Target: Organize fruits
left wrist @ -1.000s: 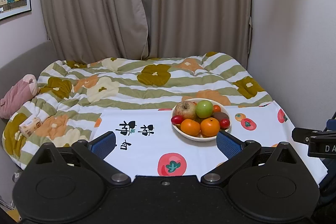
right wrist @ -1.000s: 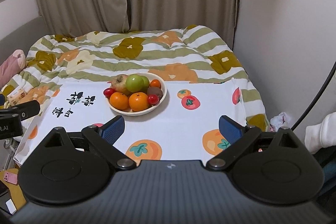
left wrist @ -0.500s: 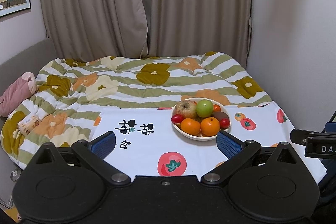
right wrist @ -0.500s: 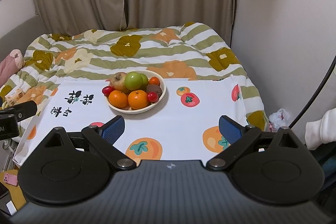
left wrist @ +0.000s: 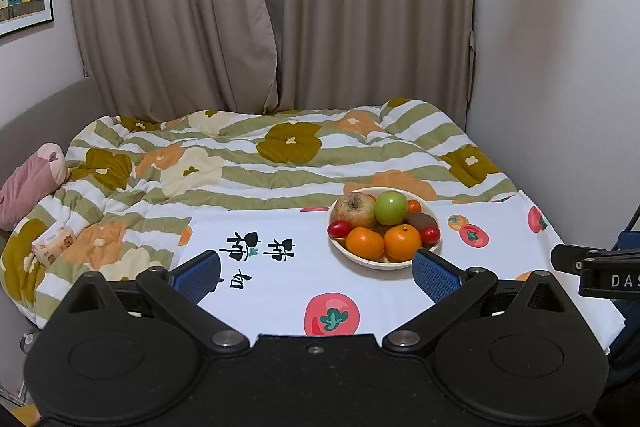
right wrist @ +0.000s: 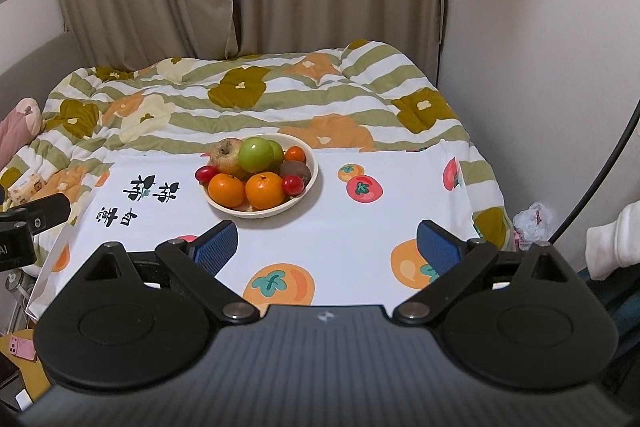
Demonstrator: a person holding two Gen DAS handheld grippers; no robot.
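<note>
A cream bowl (left wrist: 434, 243) (right wrist: 313, 173) stands on a white fruit-print cloth (left wrist: 280, 291) (right wrist: 360, 227) spread over the bed. It holds a reddish apple (left wrist: 354, 209) (right wrist: 225, 155), a green apple (left wrist: 391, 207) (right wrist: 256, 155), two oranges (left wrist: 402, 242) (right wrist: 265, 190), a kiwi (right wrist: 295, 170) and small red tomatoes (left wrist: 340, 228) (right wrist: 293, 184). My left gripper (left wrist: 316, 273) is open and empty, short of the bowl. My right gripper (right wrist: 326, 245) hovers open and empty over the cloth's near edge.
A striped flower quilt (left wrist: 280, 155) covers the bed behind the cloth. A pink plush (left wrist: 24, 187) and a tissue pack (left wrist: 54, 241) lie at the left. Curtains (left wrist: 280, 7) and a wall (right wrist: 560, 27) close the back and right. A white sleeve (right wrist: 616, 239) shows at right.
Both cameras have drifted slightly, so the bowl sits a little higher in the right wrist view. Nothing on the cloth has moved and both grippers stay open.
</note>
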